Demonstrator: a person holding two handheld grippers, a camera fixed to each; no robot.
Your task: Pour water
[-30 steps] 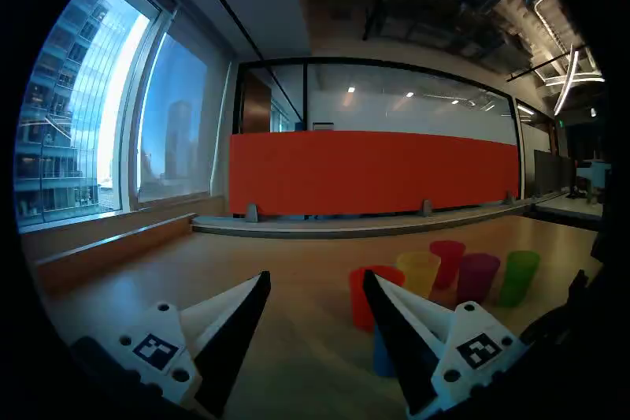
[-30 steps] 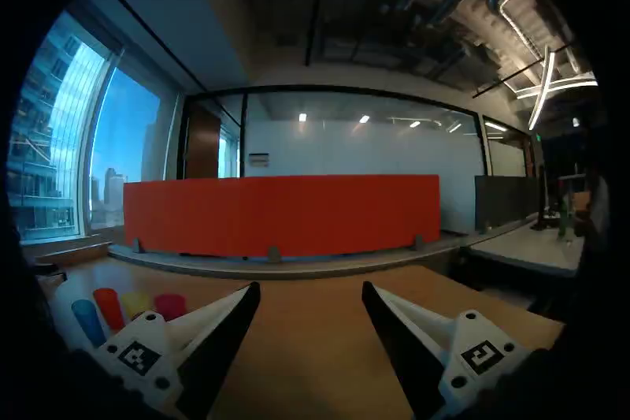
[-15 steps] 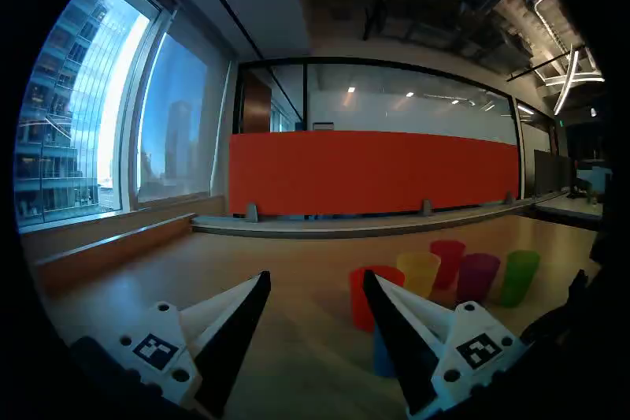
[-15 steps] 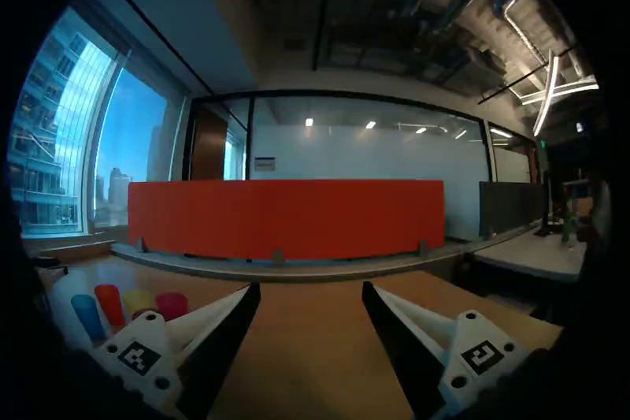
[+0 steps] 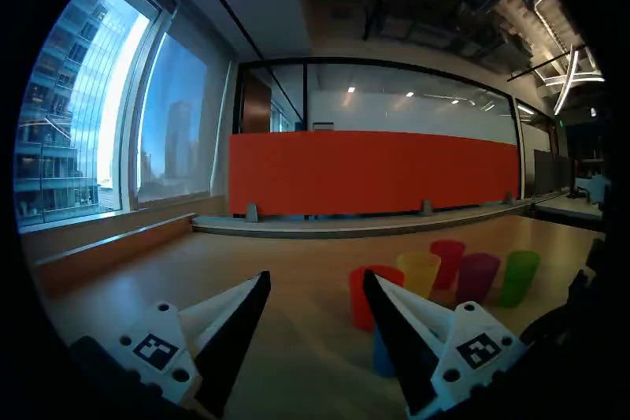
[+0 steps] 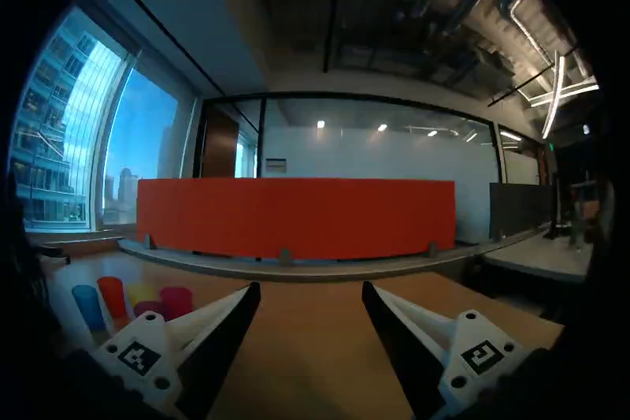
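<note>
Several coloured plastic cups stand on a wooden table (image 5: 236, 262). In the left gripper view an orange cup (image 5: 362, 298), a yellow cup (image 5: 417, 272), a red cup (image 5: 449, 258), a purple cup (image 5: 478, 276) and a green cup (image 5: 519, 276) sit to the right front, and a blue cup (image 5: 381, 353) is half hidden behind the right finger. My left gripper (image 5: 315, 302) is open, with nothing between its fingers, just left of the cups. In the right gripper view the blue cup (image 6: 87, 306), red cup (image 6: 113, 296), yellow cup (image 6: 142, 292) and pink cup (image 6: 177, 300) stand far left. My right gripper (image 6: 311, 306) is open over bare table.
An orange divider panel (image 5: 370, 172) runs along the table's far edge, with a glass wall behind it. Tall windows (image 5: 79, 136) line the left side. Another desk (image 6: 535, 250) with objects stands to the right in the right gripper view.
The right gripper view has shifted so the cups and the orange panel sit a little further right; the left gripper has stayed put.
</note>
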